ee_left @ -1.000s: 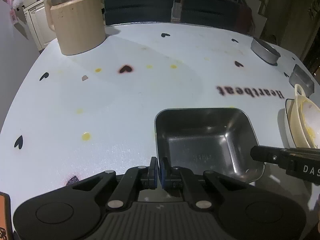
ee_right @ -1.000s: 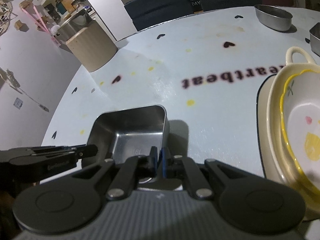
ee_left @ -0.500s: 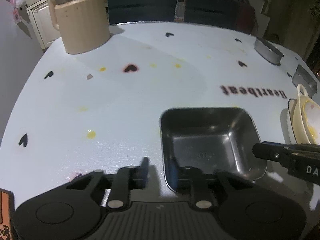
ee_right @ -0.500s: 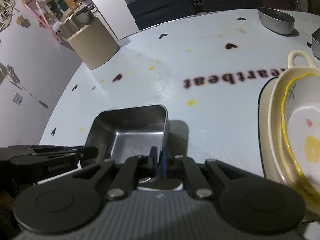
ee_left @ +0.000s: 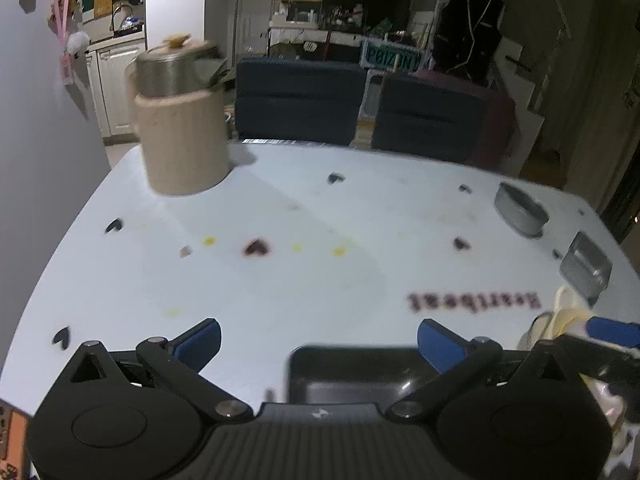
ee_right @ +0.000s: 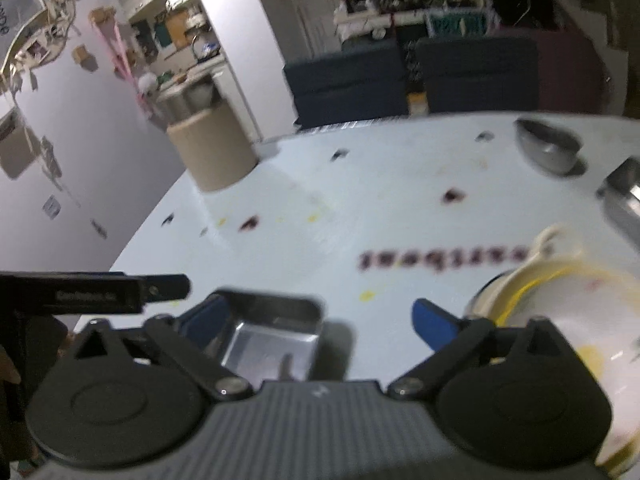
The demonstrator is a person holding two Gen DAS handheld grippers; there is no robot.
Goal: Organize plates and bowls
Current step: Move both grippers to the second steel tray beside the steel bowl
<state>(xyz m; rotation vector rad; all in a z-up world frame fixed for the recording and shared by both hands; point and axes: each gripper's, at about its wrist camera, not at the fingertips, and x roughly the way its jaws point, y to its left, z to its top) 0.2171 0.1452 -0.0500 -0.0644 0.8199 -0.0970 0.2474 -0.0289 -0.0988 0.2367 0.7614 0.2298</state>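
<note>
- The square tin [ee_left: 360, 372] sat flat on the surface [ee_left: 280, 280] at its near edge, low in both views, with neither tool touching it.
- Our left tool [ee_left: 318, 342] had its jaws opening, spread wide and holding nothing; the tin's near-left part lay below the gap, its blue pads [ee_left: 202, 340] clear of the rim.
- Our right tool [ee_right: 320, 320] was likewise opening and empty, the tin under its left finger and bare surface under the rest.
- We judged the tin set down on purpose, apart from the china, so that metal pieces could be gathered around it.
- The stacked cream bowls [ee_right: 560, 300] sat just right of the tin, nested one in another on a plate, which keeps the ceramics together.
- A round tin [ee_left: 520, 212] and a second square tin [ee_left: 586, 266] stood well apart at the far right edge, not yet collected.
- The jug [ee_left: 180, 140] stood at the far left corner, out of the working area.
</note>
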